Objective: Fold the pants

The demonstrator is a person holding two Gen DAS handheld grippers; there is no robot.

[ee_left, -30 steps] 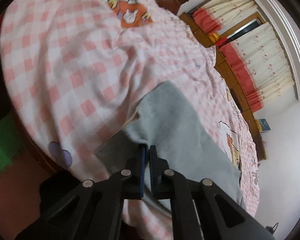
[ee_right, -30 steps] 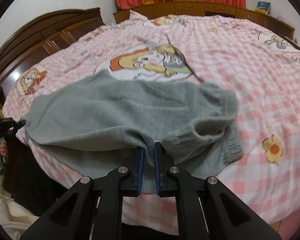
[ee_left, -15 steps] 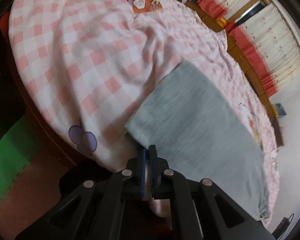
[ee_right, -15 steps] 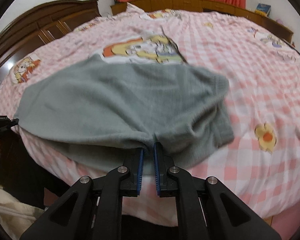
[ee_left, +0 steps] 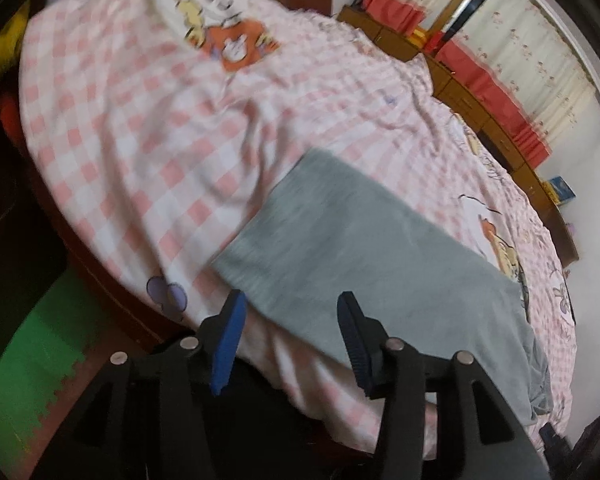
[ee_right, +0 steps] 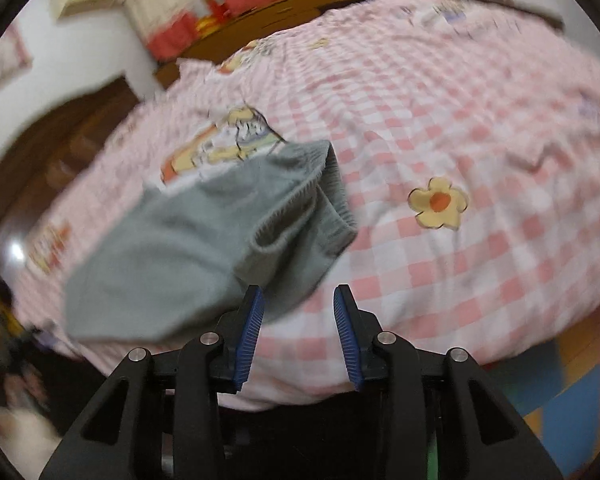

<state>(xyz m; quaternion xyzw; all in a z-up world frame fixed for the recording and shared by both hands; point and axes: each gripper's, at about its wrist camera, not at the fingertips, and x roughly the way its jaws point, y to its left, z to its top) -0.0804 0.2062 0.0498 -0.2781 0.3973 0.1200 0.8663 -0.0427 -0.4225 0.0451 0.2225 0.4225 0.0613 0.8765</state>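
Observation:
Grey pants (ee_left: 364, 256) lie flat and doubled over along the near edge of a pink checked bed. In the left wrist view my left gripper (ee_left: 290, 304) is open, its blue-padded fingers straddling the near leg end with nothing held. In the right wrist view the pants (ee_right: 204, 248) show their elastic waistband (ee_right: 332, 192) at the right end. My right gripper (ee_right: 298, 298) is open just in front of the waist end, its left pad close to the cloth edge. Both views are blurred by motion.
The pink checked bedsheet (ee_left: 148, 128) with cartoon prints covers the bed. A dark wooden headboard (ee_right: 52, 140) stands at the left, and low wooden cabinets with red curtains (ee_left: 484, 80) along the far wall. Green foam floor mats (ee_left: 40, 360) lie beside the bed.
Both grippers opened and let go of the pants, which now lie flat on the bed. Both have pulled back slightly, and the right view has swung to the right.

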